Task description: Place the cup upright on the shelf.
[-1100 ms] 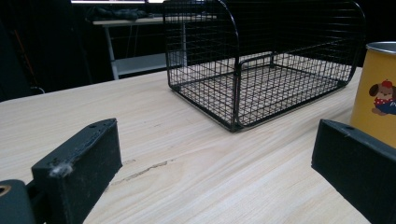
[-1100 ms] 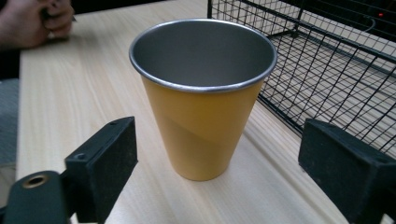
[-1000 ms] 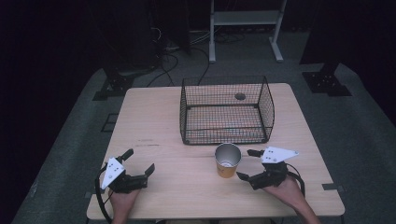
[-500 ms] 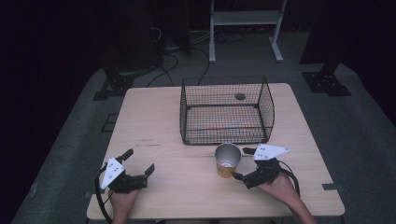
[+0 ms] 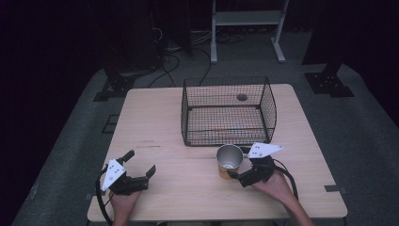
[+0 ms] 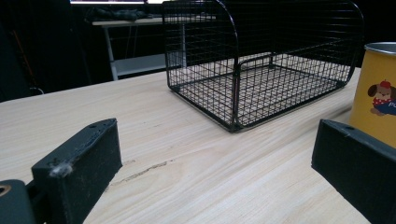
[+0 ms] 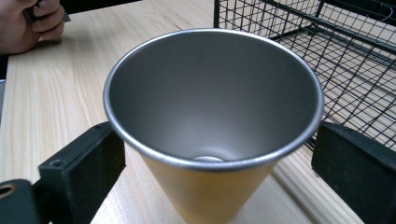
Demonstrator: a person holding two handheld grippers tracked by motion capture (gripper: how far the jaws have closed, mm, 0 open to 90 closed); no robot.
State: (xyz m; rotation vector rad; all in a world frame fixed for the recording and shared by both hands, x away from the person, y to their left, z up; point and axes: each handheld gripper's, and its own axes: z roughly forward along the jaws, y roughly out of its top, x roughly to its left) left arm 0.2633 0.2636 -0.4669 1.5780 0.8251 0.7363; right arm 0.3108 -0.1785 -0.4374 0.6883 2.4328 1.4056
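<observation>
A metal cup (image 5: 229, 161) with a yellow outside stands upright on the wooden table (image 5: 155, 122), just in front of the black wire basket (image 5: 228, 136). My right gripper (image 5: 239, 165) is open, one jaw on each side of the cup, with a gap still showing at the right jaw. In the right gripper view the cup (image 7: 215, 93) is empty and sits between the jaws of the gripper (image 7: 215, 182). Open and holding nothing, my left gripper (image 5: 139, 162) rests near the table's front left. The left gripper view shows the cup (image 6: 376, 102) with a cartoon dog, and the basket (image 6: 261, 60).
The basket is empty and open at the top. A person's hand (image 7: 37, 23) rests on the table beyond the cup. A white shelf frame (image 5: 244, 19) and cables (image 5: 174, 47) lie on the floor behind the table.
My right gripper has moved left toward the cup, so its jaws now stand on either side of it. The left gripper and the cup have not moved.
</observation>
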